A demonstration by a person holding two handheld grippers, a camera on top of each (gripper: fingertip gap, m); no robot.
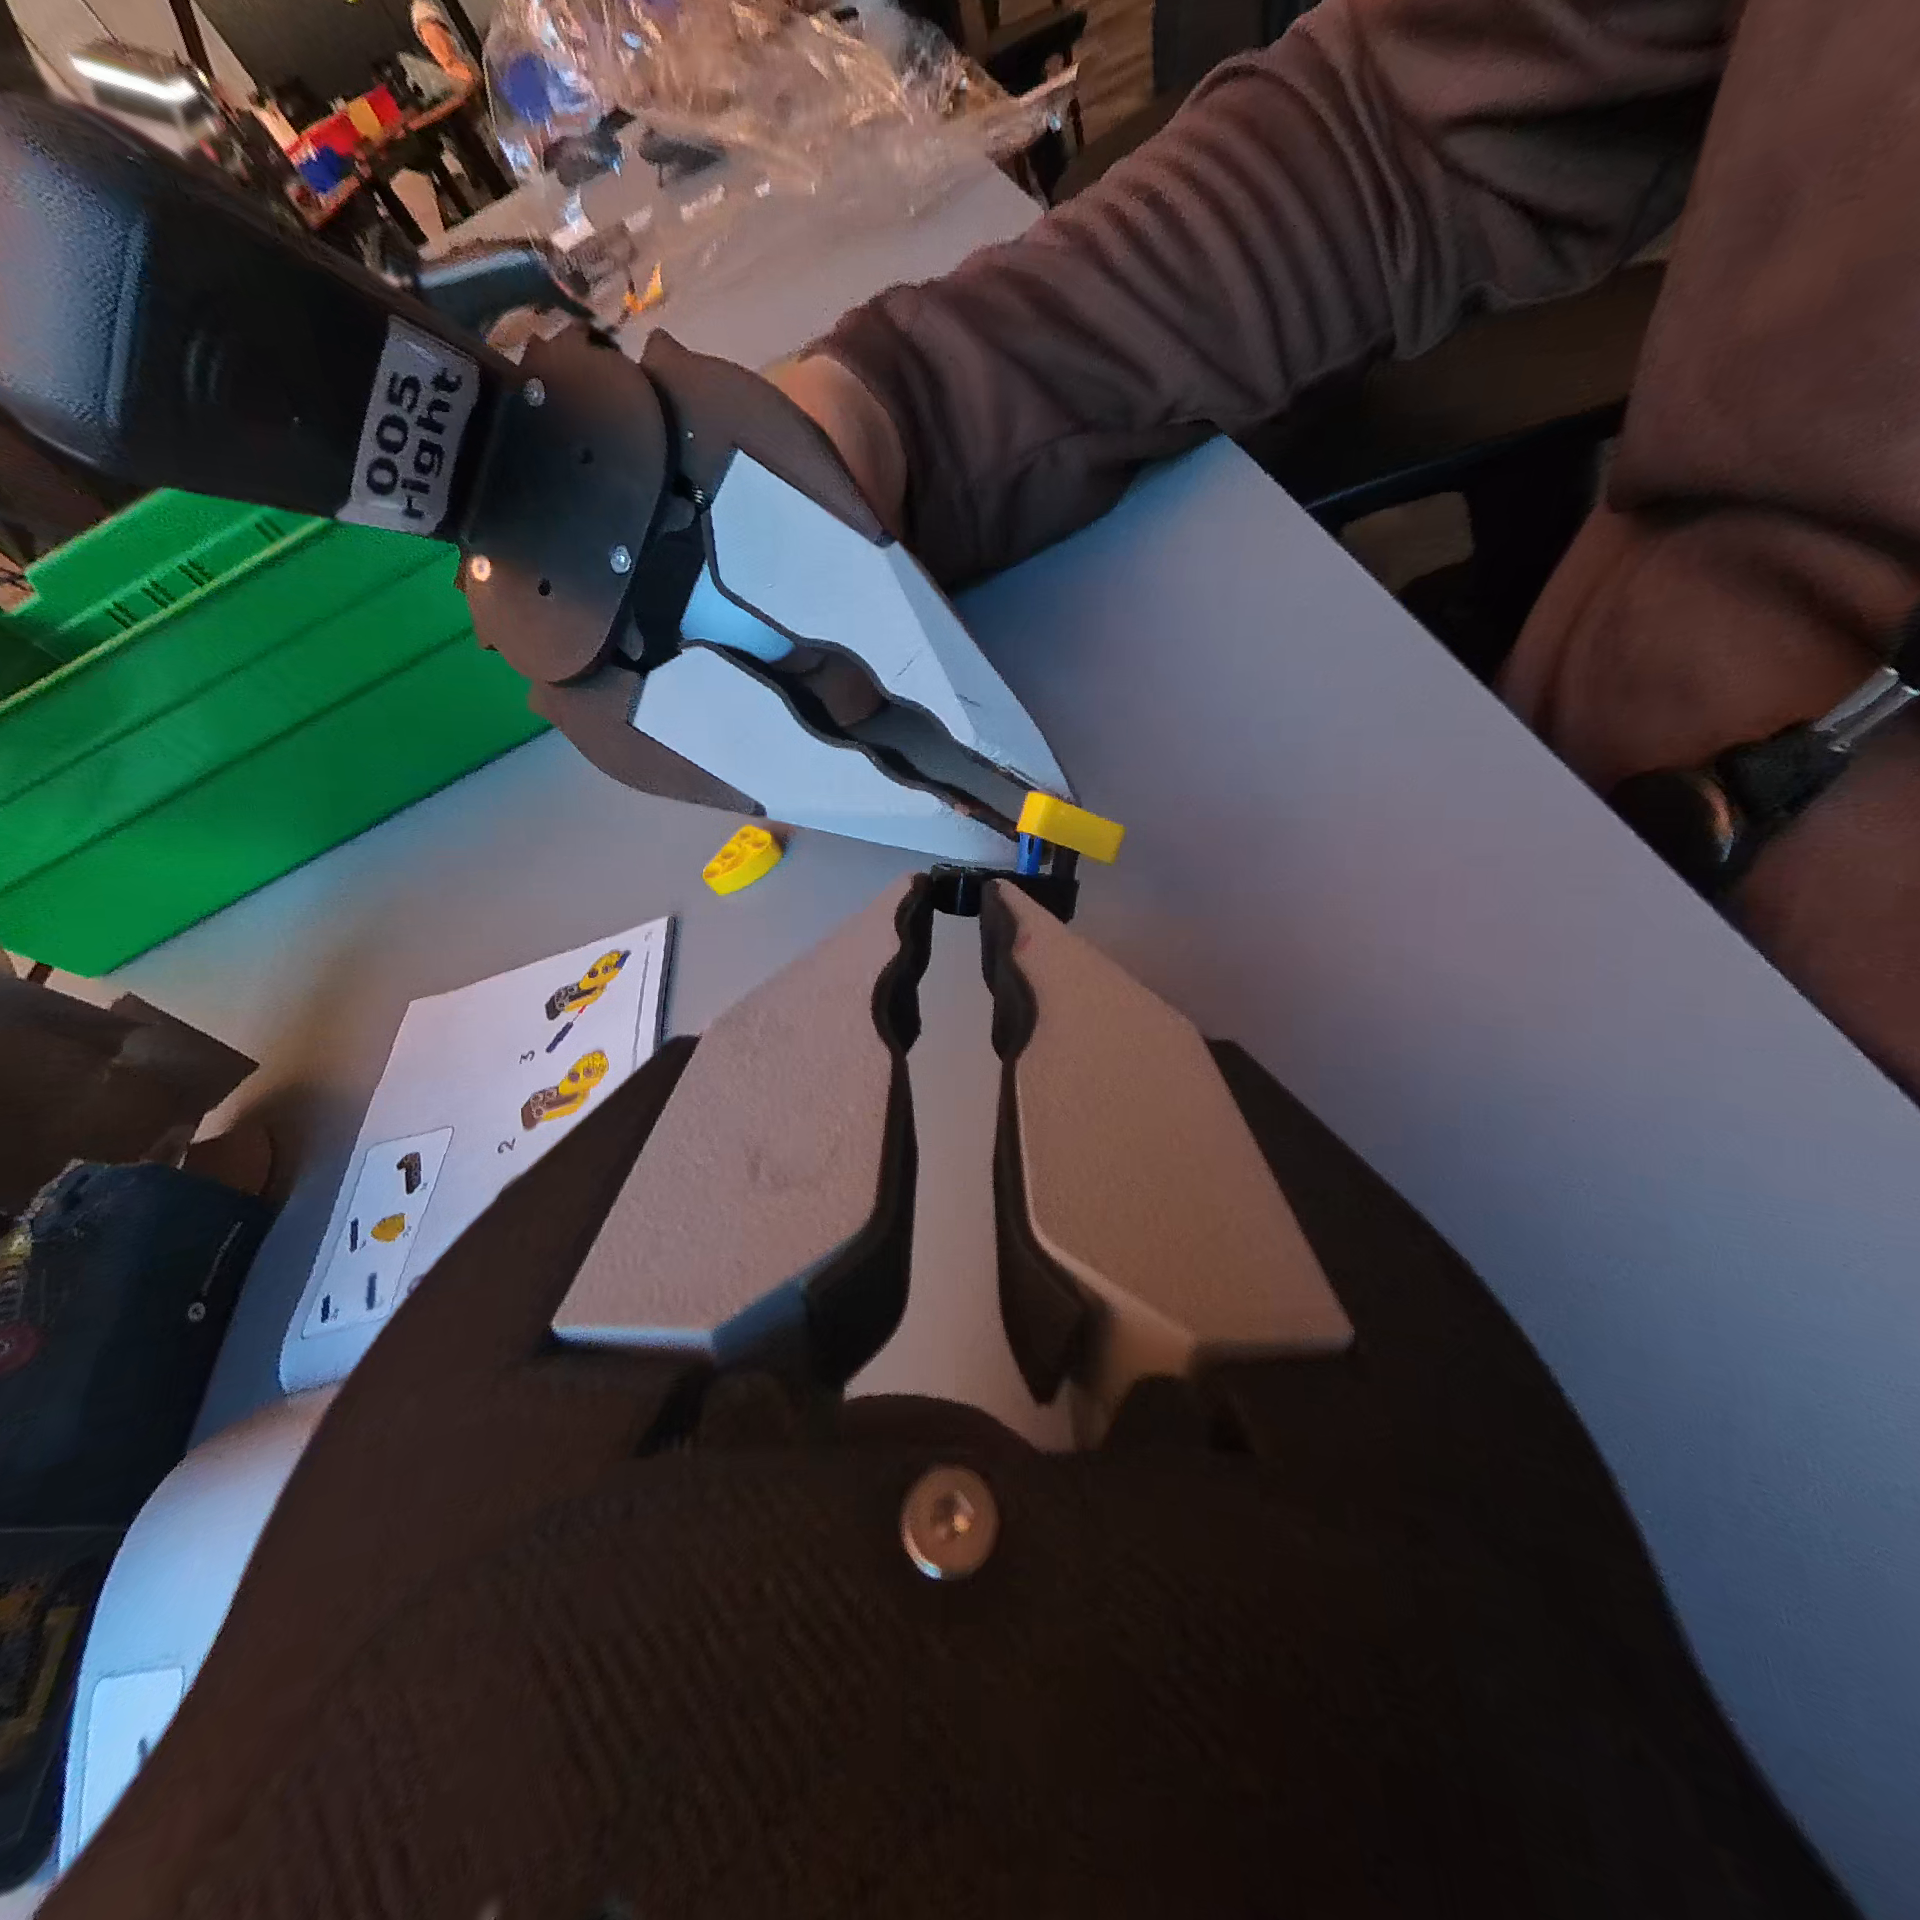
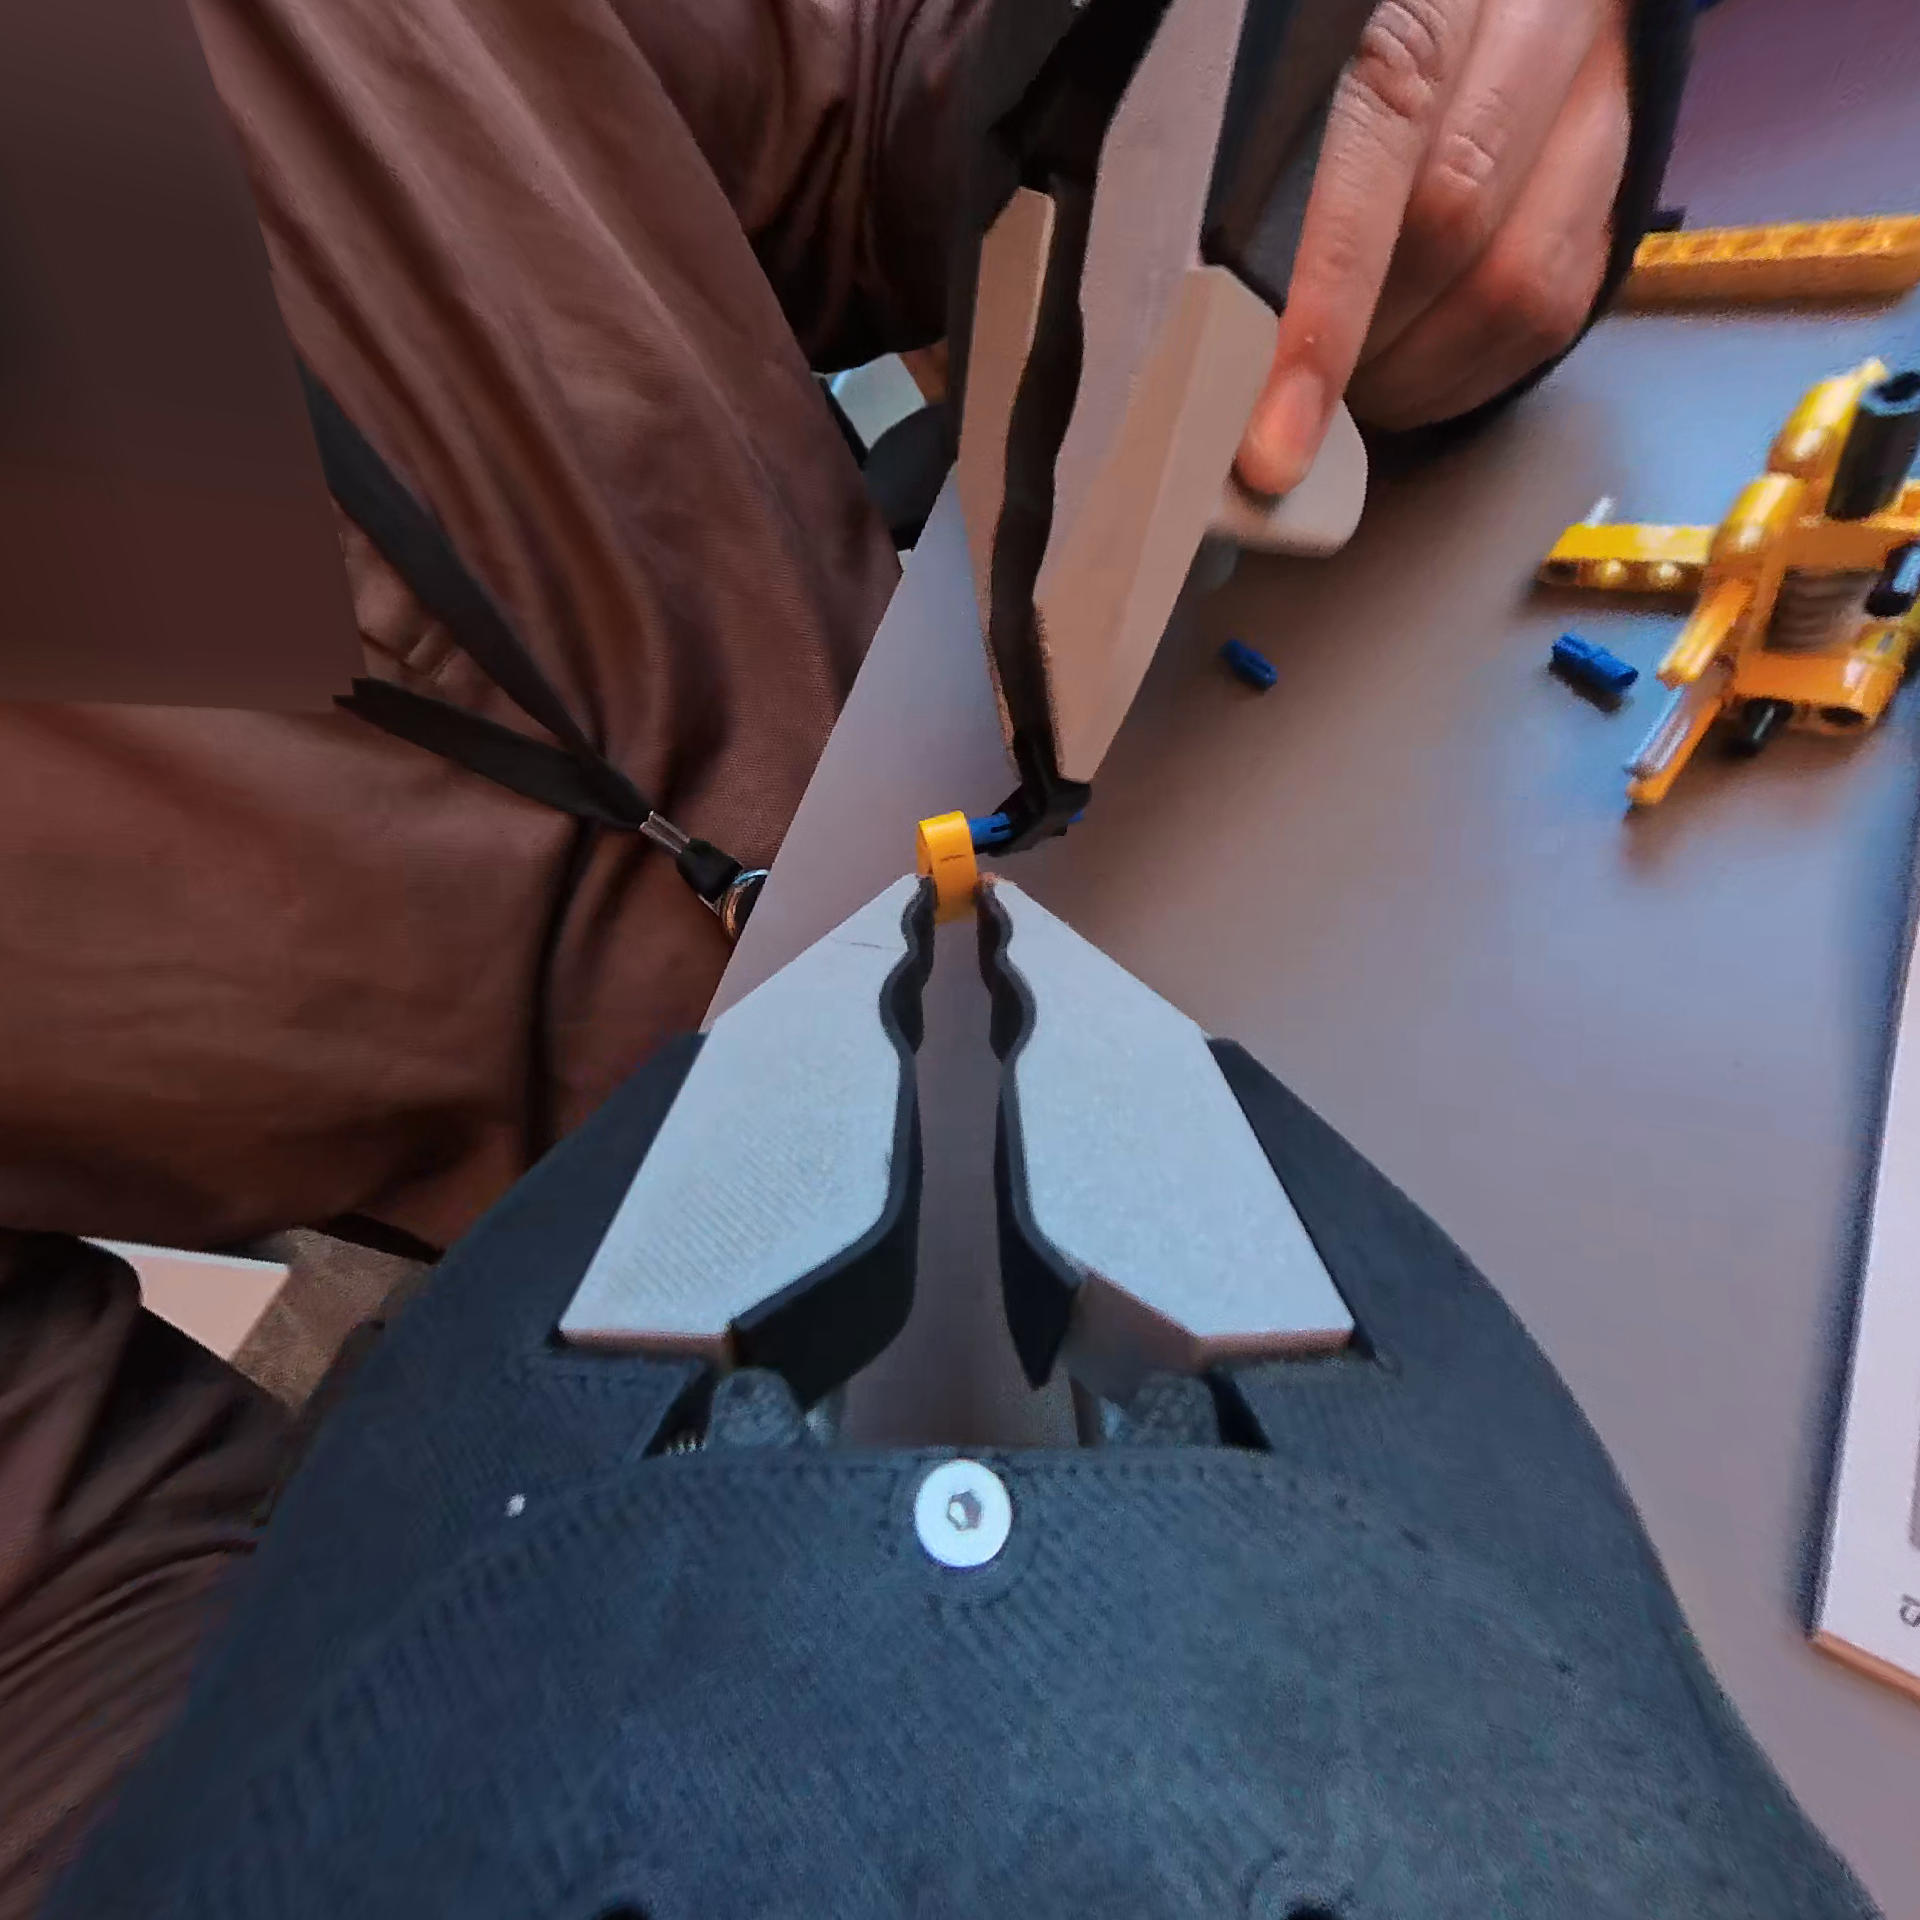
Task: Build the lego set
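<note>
Two grippers meet over the grey table point(image 1: 1351, 935): the left gripper point(image 1: 956, 902) pinching one black piece point(image 1: 954, 891), the right gripper point(image 2: 954, 902) pinching one yellow beam point(image 2: 948, 860) with one blue pin point(image 2: 992, 828) in it. One loose yellow piece point(image 1: 741, 858), one instruction sheet point(image 1: 457, 1143) and one green bin point(image 1: 208, 707) lie nearby. Two loose blue pins point(image 2: 1247, 663) point(image 2: 1592, 665) and one partly built yellow model point(image 2: 1787, 582) sit apart.
</note>
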